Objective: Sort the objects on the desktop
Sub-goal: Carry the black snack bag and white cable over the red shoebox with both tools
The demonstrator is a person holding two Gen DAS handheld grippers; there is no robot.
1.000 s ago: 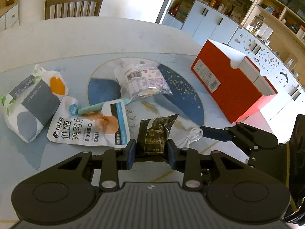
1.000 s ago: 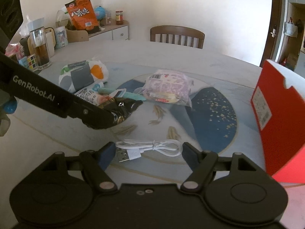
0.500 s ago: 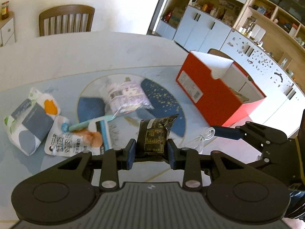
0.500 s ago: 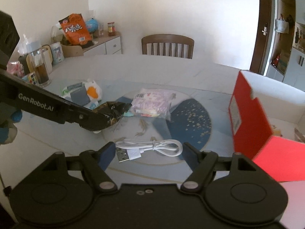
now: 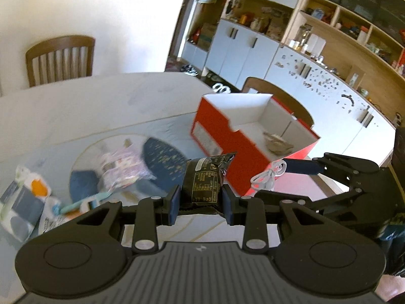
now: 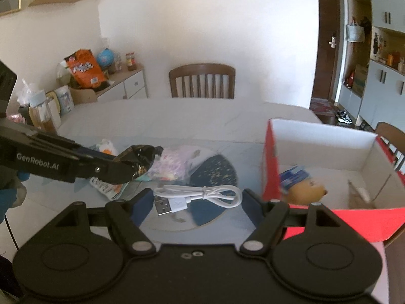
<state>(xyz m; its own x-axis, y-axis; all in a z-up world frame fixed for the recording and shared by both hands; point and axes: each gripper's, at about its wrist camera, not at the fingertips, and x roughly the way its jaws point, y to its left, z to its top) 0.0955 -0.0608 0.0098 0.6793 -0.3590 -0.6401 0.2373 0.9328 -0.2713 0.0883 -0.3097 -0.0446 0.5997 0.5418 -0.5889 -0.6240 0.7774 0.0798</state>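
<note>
L gripper (image 5: 200, 204) clamps black snack packet (image 5: 205, 185); R gripper (image 6: 197, 198) grips white USB cable (image 6: 200, 195) lengthwise — both beside red box (image 6: 272, 167).

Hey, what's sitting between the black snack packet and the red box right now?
Nothing: the left wrist view shows only bare tabletop between the black snack packet and the red box.

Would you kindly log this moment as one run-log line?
left gripper: shut on black snack packet | right gripper: shut on white USB cable | both lifted beside red box
</note>
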